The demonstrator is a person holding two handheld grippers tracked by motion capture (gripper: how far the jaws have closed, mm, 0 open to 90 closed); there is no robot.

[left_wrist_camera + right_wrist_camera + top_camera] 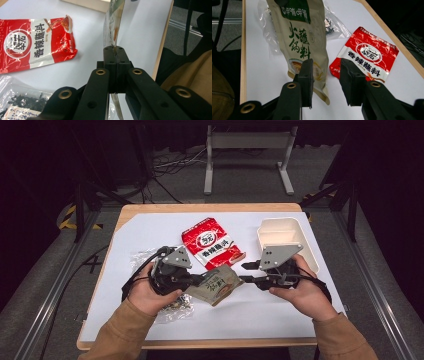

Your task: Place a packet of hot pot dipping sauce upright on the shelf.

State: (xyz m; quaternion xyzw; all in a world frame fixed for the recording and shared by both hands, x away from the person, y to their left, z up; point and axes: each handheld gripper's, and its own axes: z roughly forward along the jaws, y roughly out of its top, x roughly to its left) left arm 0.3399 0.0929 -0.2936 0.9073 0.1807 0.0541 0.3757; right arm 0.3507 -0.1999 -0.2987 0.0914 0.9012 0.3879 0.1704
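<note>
There are three packets in all: one beige foil sauce pouch with green lettering [216, 286], one red and white foil seasoning sachet [212, 243], and one clear plastic bag of dark dried bits [172, 306]. One white rectangular plastic tub [285, 239] stands alone. Two hand-held grippers are present, a left hand-held gripper [200, 281] and a right hand-held gripper [247, 273].

We see a beige sauce pouch [299, 37] of smooth film with a soft sheen, pinched in the matt black plastic jaws of the left gripper [116, 53]. The red packet [212, 245] is glossy, creased foil-like film. The clear bag [172, 305] near the worktop's front-left corner is crinkled transparent plastic. The box [285, 227] looks like matt cream plastic. The worktop [150, 210] shows a bare wooden edge around a matt white sheet [280, 315].
</note>
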